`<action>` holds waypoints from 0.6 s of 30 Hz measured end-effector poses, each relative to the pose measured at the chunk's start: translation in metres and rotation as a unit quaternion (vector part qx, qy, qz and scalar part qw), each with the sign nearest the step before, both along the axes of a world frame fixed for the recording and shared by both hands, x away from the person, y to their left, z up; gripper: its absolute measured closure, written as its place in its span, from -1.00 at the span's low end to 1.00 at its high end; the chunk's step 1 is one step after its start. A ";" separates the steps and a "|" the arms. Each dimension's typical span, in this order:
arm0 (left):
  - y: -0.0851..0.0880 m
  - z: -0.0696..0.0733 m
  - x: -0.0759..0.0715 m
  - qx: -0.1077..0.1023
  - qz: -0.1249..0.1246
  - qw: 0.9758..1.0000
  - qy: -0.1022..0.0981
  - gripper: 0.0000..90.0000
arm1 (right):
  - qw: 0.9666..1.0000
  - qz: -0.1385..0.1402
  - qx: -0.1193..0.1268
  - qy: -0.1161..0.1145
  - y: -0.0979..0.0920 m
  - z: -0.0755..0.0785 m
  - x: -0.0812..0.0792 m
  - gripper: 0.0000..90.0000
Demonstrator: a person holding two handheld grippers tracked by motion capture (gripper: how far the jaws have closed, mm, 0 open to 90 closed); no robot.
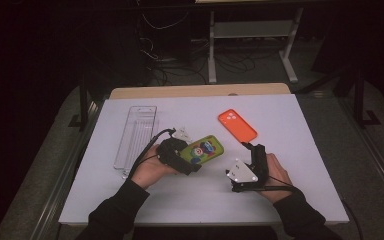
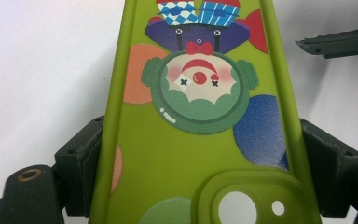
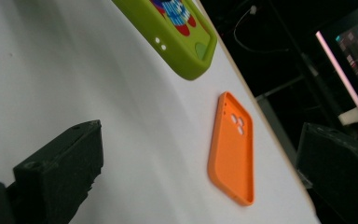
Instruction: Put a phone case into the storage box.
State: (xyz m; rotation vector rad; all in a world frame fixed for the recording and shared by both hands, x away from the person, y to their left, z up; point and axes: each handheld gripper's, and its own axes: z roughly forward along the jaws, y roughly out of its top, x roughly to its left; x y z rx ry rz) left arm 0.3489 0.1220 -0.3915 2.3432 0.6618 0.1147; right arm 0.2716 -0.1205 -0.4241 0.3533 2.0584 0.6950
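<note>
A green phone case printed with a cartoon clown is held over the white tabletop, near its middle. My left gripper is shut on it, its two black fingers pressing the case's long sides near the camera cutout. An orange phone case lies flat on the table to the right of centre, hollow side up. My right gripper rests just in front of it, tilted on its side. Its jaws stand wide apart with nothing between them. The green case's end shows beyond.
A clear plastic tray lies lengthwise at the table's left, beside my left hand. A wooden strip edges the table's far side. Beyond it are dark floor, cables and a white desk frame.
</note>
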 end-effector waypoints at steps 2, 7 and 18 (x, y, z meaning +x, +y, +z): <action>0.000 0.000 0.000 0.000 0.002 1.000 0.004 -0.66 | 1.000 0.004 -0.022 -0.022 0.003 -0.001 -0.002 -1.00; 0.001 0.000 0.000 0.006 -0.003 1.000 0.002 -0.66 | 0.994 0.018 -0.079 -0.070 0.006 -0.001 0.000 -1.00; 0.000 0.000 0.000 0.008 -0.004 1.000 0.001 -0.66 | 0.980 0.043 -0.137 -0.136 0.019 -0.004 0.002 -1.00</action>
